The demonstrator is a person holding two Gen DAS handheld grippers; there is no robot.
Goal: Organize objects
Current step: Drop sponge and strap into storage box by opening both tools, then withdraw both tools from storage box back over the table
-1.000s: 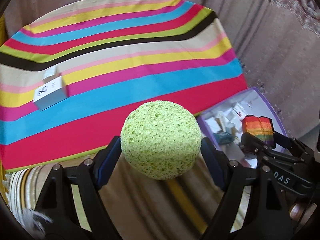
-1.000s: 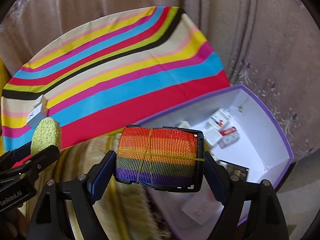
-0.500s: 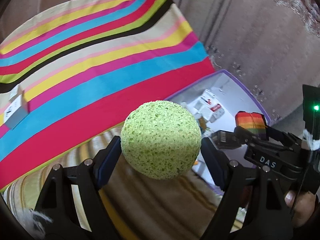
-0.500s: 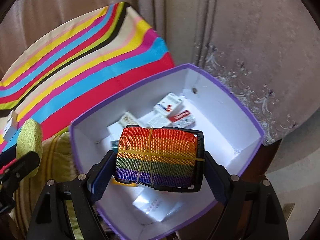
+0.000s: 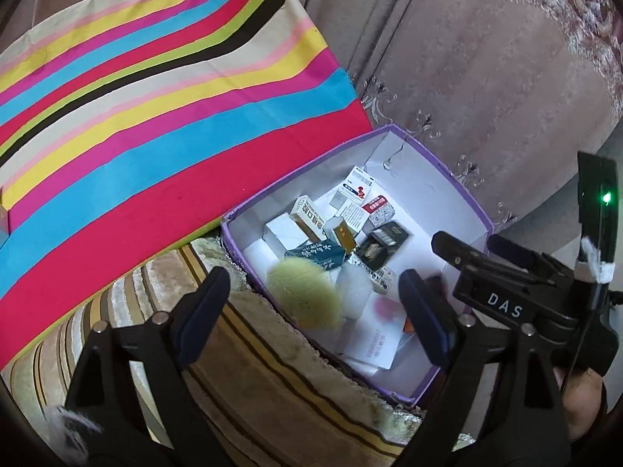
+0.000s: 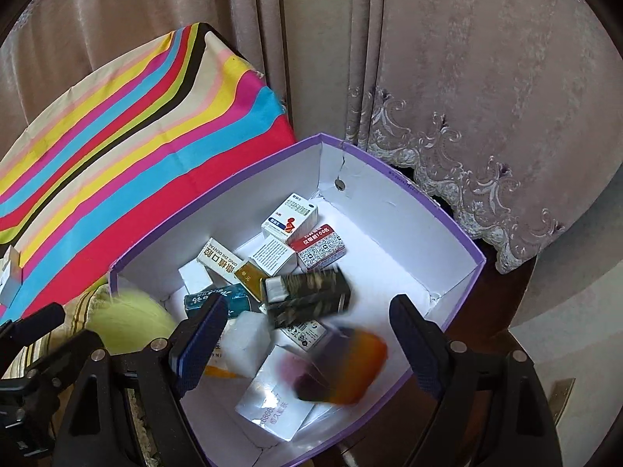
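A purple-rimmed white box [image 5: 436, 159] [image 6: 393, 167] holds several small cartons. My left gripper [image 5: 315, 307] is open above the box's near-left edge. The green sponge ball [image 5: 303, 295] is blurred, below the fingers and over the box; it also shows in the right wrist view [image 6: 128, 323]. My right gripper [image 6: 307, 334] is open over the box. The rainbow woven roll [image 6: 342, 366] is blurred, inside the box below the fingers. The right gripper's fingertip [image 5: 459, 251] shows in the left wrist view.
A striped cloth [image 5: 155, 116] [image 6: 117, 124] covers the table left of the box, with a small white carton [image 6: 9, 276] on it. A striped plush cover [image 5: 253, 369] lies under the left gripper. Curtains [image 6: 467, 78] hang behind.
Both grippers moved right over the box and opened. The sponge ball and the rainbow roll left the fingers and are dropping into the box.
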